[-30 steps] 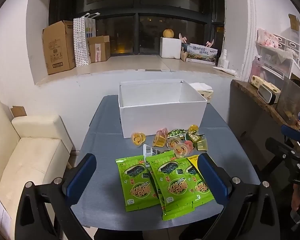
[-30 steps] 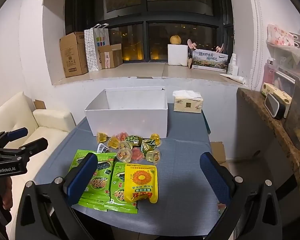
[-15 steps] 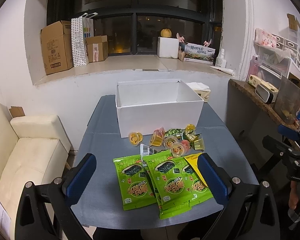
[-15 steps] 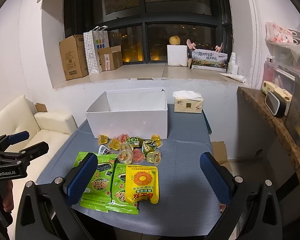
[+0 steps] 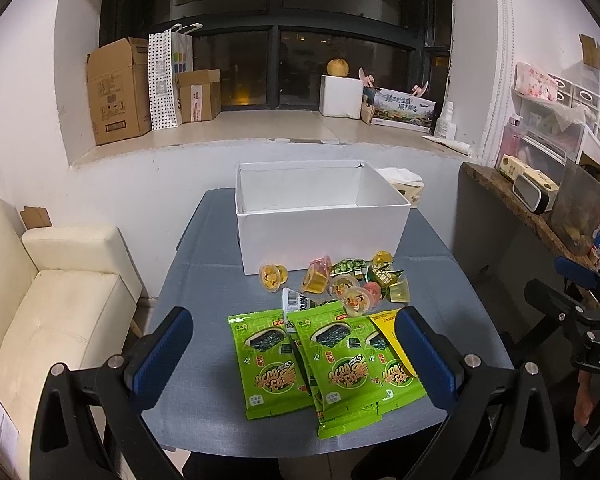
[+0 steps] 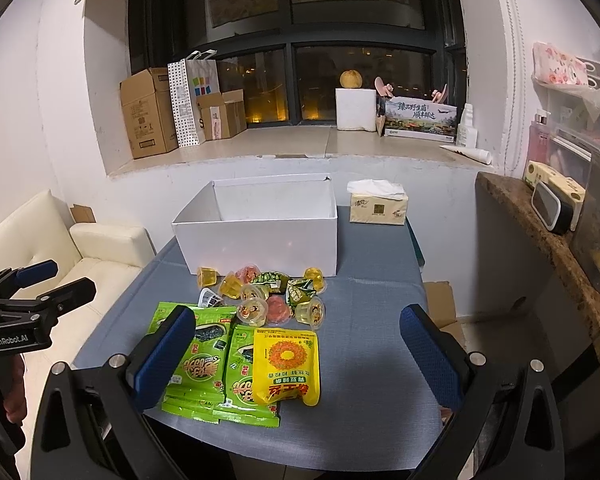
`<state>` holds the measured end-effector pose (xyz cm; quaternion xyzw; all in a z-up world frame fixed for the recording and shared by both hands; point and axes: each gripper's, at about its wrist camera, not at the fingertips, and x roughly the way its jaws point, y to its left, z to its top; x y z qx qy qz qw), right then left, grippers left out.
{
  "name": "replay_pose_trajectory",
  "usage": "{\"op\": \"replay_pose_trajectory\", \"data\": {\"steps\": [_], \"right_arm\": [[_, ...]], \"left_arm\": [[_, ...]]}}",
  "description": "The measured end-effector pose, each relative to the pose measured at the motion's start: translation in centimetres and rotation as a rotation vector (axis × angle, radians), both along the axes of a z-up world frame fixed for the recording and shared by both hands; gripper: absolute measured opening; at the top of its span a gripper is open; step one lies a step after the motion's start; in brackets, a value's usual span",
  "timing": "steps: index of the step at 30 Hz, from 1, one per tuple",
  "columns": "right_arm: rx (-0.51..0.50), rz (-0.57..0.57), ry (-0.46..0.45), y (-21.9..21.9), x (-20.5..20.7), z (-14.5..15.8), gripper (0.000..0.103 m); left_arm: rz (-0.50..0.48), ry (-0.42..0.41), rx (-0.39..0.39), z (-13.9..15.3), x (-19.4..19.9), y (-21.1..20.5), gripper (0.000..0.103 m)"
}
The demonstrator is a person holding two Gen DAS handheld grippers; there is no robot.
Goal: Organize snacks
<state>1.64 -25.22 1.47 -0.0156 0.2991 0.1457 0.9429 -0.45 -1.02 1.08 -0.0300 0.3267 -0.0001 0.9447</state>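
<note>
An empty white box [image 5: 320, 220] stands at the back of the grey table [image 5: 204, 360]; it also shows in the right wrist view [image 6: 260, 240]. In front of it lie several jelly cups [image 5: 340, 284] and small green candies [image 6: 300, 290]. Nearer lie green seaweed packs [image 5: 268, 364] and a yellow snack pack [image 6: 288, 364]. My left gripper [image 5: 296, 356] is open and empty above the table's near edge, over the green packs. My right gripper [image 6: 296, 356] is open and empty above the yellow pack.
A tissue pack [image 6: 378, 208] sits right of the box. A cream sofa [image 5: 52, 300] stands left of the table. A brown counter [image 6: 540, 232] with items runs along the right. Cardboard boxes [image 5: 116, 92] stand on the window sill.
Both grippers drifted slightly; the scene has shifted a little in both views. Nothing was grasped or moved on the table.
</note>
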Motion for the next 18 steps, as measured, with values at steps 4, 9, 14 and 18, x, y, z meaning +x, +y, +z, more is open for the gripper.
{"op": "replay_pose_trajectory", "data": {"steps": [4, 9, 14, 18], "right_arm": [[-0.004, 0.004, 0.001, 0.18, -0.07, 0.08, 0.103], [-0.01, 0.008, -0.001, 0.38, -0.1, 0.12, 0.103], [-0.012, 0.009, -0.002, 0.46, -0.09, 0.11, 0.103], [-0.016, 0.011, 0.0, 0.51, -0.1, 0.08, 0.103]], "left_arm": [[0.001, -0.003, -0.002, 0.0, -0.03, 0.02, 0.103], [0.001, -0.007, -0.005, -0.1, -0.15, 0.07, 0.103], [0.002, -0.007, -0.005, -0.08, -0.14, 0.08, 0.103], [0.002, -0.008, -0.009, -0.05, -0.2, 0.13, 0.103]]}}
